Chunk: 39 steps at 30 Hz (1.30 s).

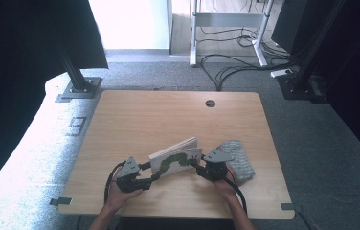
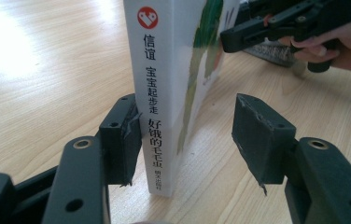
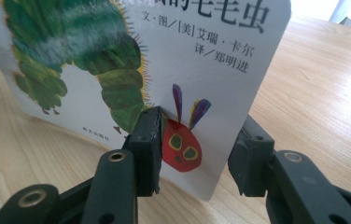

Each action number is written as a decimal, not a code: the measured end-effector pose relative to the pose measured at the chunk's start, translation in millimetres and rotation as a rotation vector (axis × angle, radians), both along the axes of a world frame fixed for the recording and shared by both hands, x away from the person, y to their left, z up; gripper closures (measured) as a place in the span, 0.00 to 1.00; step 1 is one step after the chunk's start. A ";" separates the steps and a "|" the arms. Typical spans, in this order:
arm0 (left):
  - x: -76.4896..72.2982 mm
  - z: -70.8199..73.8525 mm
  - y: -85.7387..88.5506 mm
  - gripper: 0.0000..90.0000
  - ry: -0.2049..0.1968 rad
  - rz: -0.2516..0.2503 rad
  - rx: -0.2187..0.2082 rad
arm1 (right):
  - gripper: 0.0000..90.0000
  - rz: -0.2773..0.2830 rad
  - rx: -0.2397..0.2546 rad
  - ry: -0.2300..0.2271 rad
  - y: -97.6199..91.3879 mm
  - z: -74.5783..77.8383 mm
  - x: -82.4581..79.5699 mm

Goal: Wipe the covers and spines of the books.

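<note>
a picture book (image 1: 175, 160) stands tilted on the wooden table (image 1: 135, 120), a grey cloth (image 1: 239, 160) beside it. left gripper (image 2: 190, 137) gapes around its spine; right gripper (image 3: 197, 154) straddles the cover's corner, grip unclear.

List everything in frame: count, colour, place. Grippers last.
table: 1, light wood, centre, with a round cable hole near its far edge
picture book: 1, white cover with green caterpillar, standing tilted on the table's near half between the two grippers
cloth: 1, grey, flat on the table to the right of the book
desk frame: 1, white, on the floor beyond the table
cables: several, black, on the floor beyond the table
left gripper: 1, black, open around the book's spine end, one jaw touching
right gripper: 1, black, jaws astride the book's cover edge, not clamped
hands: 2, at the near edge
</note>
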<state>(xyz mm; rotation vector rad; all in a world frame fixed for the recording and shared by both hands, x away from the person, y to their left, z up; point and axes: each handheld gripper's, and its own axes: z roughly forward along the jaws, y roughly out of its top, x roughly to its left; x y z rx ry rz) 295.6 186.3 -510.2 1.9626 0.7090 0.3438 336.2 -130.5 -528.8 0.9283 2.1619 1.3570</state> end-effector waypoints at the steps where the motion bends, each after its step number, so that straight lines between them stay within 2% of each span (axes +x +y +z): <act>1: -1.1 -0.8 -1.9 0.48 -0.004 -0.004 0.013 | 0.63 -0.002 -0.007 -0.002 0.3 -0.8 1.3; 6: -3.9 -1.7 -5.5 0.48 -0.009 -0.013 0.029 | 0.61 -0.007 -0.031 -0.017 3.2 -1.4 3.4; 20: -7.1 -2.3 -8.3 0.49 -0.004 -0.019 0.014 | 0.56 -0.065 -0.045 -0.034 8.8 -2.1 5.4; 26: -7.2 -2.0 -8.8 0.52 -0.005 0.000 0.011 | 0.55 -0.088 -0.044 -0.038 11.2 -2.3 5.0; 39: -4.9 -4.0 -17.0 0.56 -0.026 0.052 0.007 | 0.52 -0.094 -0.012 -0.022 12.2 -2.9 6.1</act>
